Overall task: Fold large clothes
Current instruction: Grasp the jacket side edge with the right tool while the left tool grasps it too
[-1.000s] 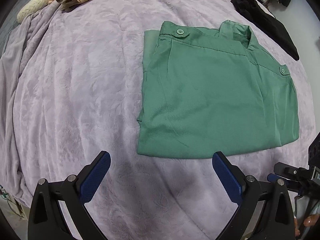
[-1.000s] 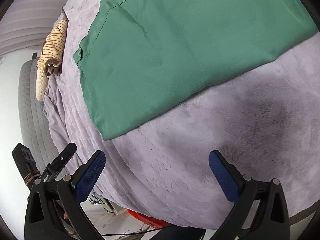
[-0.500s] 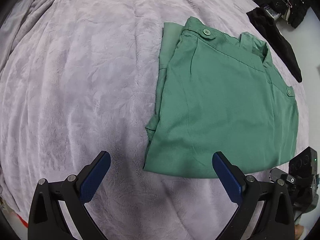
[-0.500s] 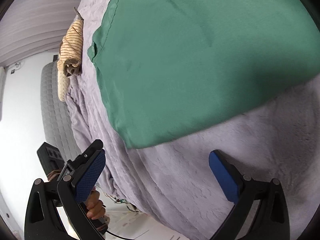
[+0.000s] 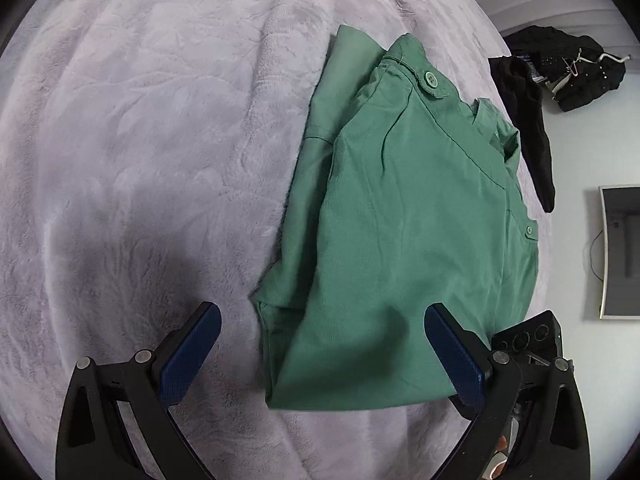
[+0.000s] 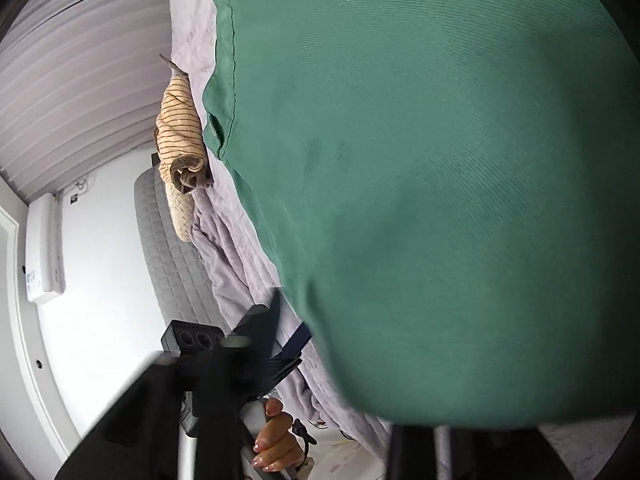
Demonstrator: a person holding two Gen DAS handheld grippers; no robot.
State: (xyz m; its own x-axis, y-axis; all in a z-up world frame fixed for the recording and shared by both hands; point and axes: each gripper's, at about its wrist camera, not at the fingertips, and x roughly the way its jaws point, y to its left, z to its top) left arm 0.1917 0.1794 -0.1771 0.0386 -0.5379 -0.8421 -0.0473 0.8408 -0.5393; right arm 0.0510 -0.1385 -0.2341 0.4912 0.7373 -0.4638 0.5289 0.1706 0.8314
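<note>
Closing on the green shirt's [image 6: 440, 200] near edge, the right tongs have dropped in from above; left tongs [image 5: 320, 354], lower now, gape wide over its near-left corner.

A lilac plush blanket [image 5: 140, 160] covers the bed, its pile pressed into leafy swirls. At one edge lies a black garment [image 5: 532, 128], drooping over the side — beyond it a dark heap with a hanger [image 5: 576, 68]. At the other edge sits a tan striped top [image 6: 180, 128], rolled up, against a grey quilted headboard [image 6: 168, 240]. A framed panel [image 5: 620, 252] hangs on the white wall.
</note>
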